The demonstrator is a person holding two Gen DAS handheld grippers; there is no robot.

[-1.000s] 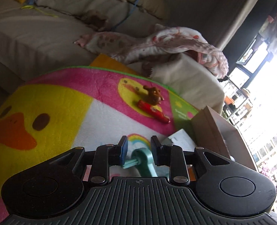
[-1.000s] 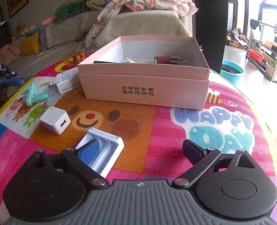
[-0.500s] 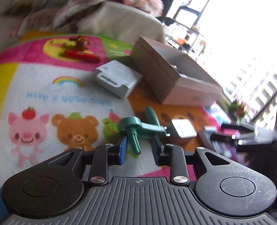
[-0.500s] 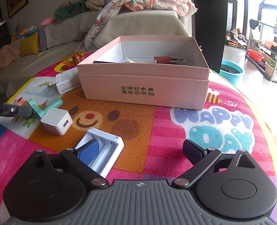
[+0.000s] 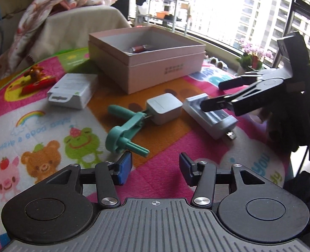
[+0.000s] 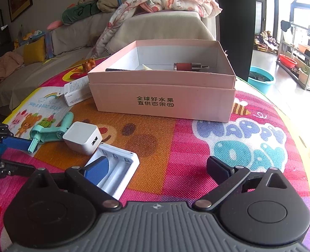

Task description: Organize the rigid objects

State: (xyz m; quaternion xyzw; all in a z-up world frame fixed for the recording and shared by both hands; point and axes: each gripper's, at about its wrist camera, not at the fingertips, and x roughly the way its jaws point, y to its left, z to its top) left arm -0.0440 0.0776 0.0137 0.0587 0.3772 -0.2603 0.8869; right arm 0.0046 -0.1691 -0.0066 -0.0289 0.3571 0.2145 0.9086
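Note:
A teal plastic handle piece (image 5: 125, 130) lies on the colourful mat just ahead of my left gripper (image 5: 156, 168), which is open and empty. It also shows in the right wrist view (image 6: 49, 131). A white USB charger cube (image 5: 163, 110) touches it. A white battery charger (image 5: 211, 116) lies beside the cube. My right gripper (image 6: 159, 168) is open and empty, its left finger over the battery charger (image 6: 115, 174). The pink open box (image 6: 163, 92) holds a red cylinder (image 6: 186, 66) and other small items.
A white carton (image 5: 71, 91) lies left of the box. A brown figurine on a red piece (image 5: 36, 76) sits at the far left of the mat. A sofa with blankets stands behind the table. The right gripper (image 5: 260, 92) shows in the left wrist view.
My left gripper carried the teal piece to the mat beside the white cube, opened and let go of it. The right gripper has stayed still.

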